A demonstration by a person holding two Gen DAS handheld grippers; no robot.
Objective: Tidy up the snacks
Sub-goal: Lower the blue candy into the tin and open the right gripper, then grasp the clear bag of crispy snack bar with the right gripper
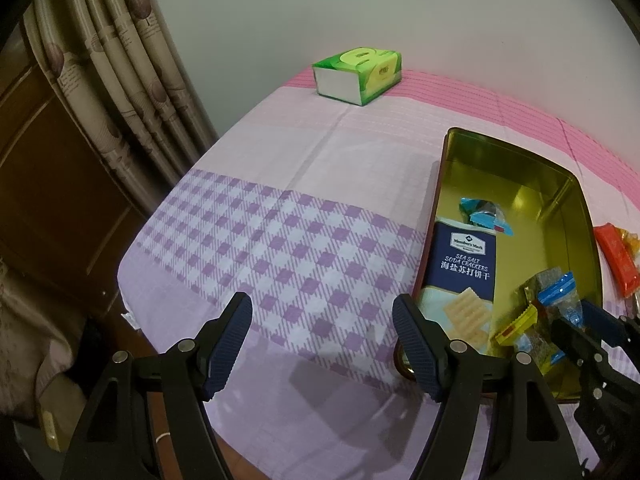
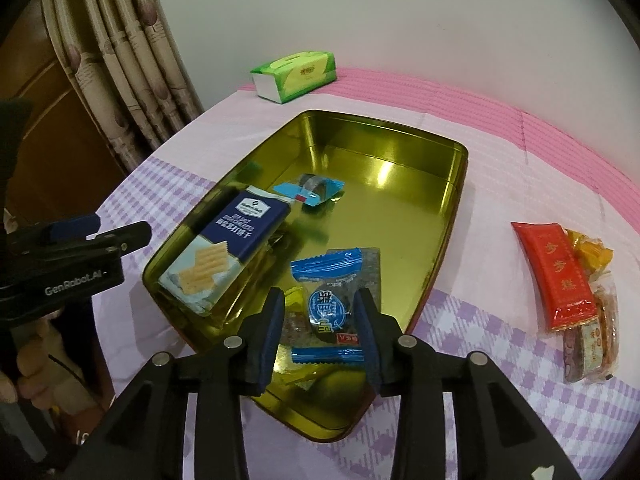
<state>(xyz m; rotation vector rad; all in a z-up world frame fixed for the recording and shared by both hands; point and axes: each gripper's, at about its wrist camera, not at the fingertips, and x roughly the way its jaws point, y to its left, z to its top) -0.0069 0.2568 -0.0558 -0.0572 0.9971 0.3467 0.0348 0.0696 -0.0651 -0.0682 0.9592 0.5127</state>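
A gold tin (image 2: 456, 184) lies open on the pink and purple checked cloth. Inside it are a navy soda cracker box (image 2: 232, 240), a small blue-wrapped sweet (image 2: 312, 190) and, at the near end, a blue snack packet (image 2: 326, 300) on top of other wrappers. My right gripper (image 2: 320, 320) hangs over that near end with the blue packet between its fingers; a gap shows at the left pad, so it is open. My left gripper (image 1: 322, 320) stands open over bare cloth to the left of the tin (image 1: 520, 152), nothing in it.
A red packet (image 2: 554, 272) and orange-wrapped snacks (image 2: 592, 256) lie on the cloth to the right of the tin. A green tissue box (image 2: 296, 74) sits at the far edge by the wall. Curtains (image 1: 120, 80) hang past the table's left edge.
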